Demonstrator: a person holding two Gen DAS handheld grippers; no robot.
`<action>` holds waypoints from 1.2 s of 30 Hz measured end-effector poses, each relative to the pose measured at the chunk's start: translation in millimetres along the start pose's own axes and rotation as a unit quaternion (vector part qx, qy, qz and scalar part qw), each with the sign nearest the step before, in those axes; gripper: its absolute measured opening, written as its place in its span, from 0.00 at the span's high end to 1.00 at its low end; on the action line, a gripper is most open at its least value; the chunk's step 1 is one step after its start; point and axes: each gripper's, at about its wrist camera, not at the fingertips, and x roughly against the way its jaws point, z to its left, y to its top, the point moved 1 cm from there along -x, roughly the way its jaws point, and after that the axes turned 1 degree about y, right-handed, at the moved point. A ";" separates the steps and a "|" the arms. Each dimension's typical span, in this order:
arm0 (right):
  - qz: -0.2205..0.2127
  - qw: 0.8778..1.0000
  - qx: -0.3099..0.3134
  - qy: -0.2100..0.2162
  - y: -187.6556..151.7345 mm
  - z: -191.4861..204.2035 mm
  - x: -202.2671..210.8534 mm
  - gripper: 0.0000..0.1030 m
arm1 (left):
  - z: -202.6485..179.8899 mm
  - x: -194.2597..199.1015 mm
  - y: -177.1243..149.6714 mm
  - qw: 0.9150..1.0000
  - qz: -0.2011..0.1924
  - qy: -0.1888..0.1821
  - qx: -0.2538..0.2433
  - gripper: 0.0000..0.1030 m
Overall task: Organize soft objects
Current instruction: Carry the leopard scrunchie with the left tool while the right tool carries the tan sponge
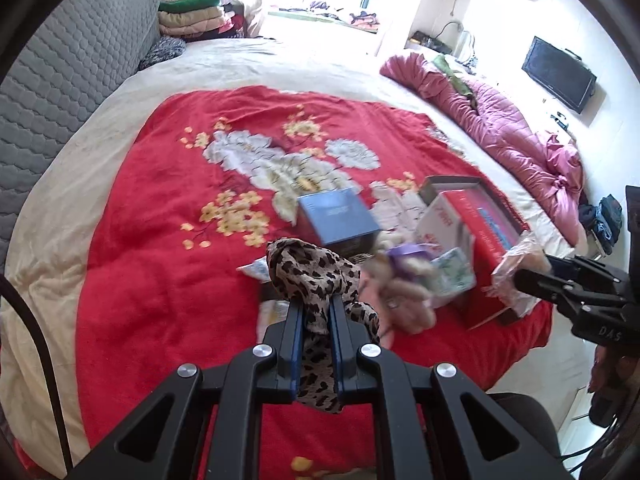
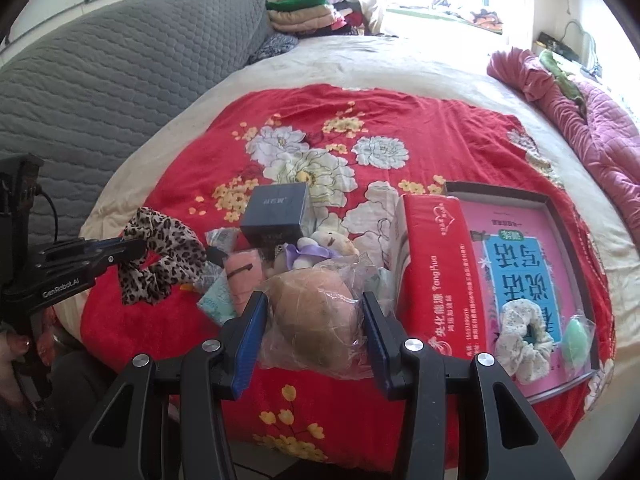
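Observation:
My left gripper (image 1: 316,308) is shut on a leopard-print scrunchie (image 1: 312,276) and holds it above the red flowered blanket (image 1: 160,240); it shows from the side in the right wrist view (image 2: 160,256). My right gripper (image 2: 316,308) has its jaws around a beige soft item in a clear plastic bag (image 2: 316,312), with both pads against the bag. A small plush bear with a purple ribbon (image 2: 320,248), a pink cloth (image 2: 244,276) and tissue packets lie in the pile. A white floral scrunchie (image 2: 520,336) and a green sponge (image 2: 576,336) lie in the tray (image 2: 556,208).
A dark blue box (image 2: 276,212) stands behind the pile. A red and white carton (image 2: 436,264) lies beside the tray. A pink quilt (image 2: 592,120) lies at the right, a grey headboard (image 2: 100,92) at the left, folded clothes (image 2: 304,12) at the back.

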 end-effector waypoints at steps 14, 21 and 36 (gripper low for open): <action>-0.048 0.998 -0.023 -0.013 -8.5 -20.3 59.5 0.53 | -67.8 36.4 4.5 0.999 -0.021 -0.028 -0.039 0.88; -0.073 0.996 -0.043 -0.025 -12.3 -38.2 90.0 0.53 | -110.9 46.1 17.6 0.997 -0.030 -0.045 -0.063 0.88; -0.126 0.985 -0.087 -0.085 -16.2 -110.6 169.6 0.53 | -217.4 40.2 53.9 0.988 -0.038 -0.088 -0.122 0.88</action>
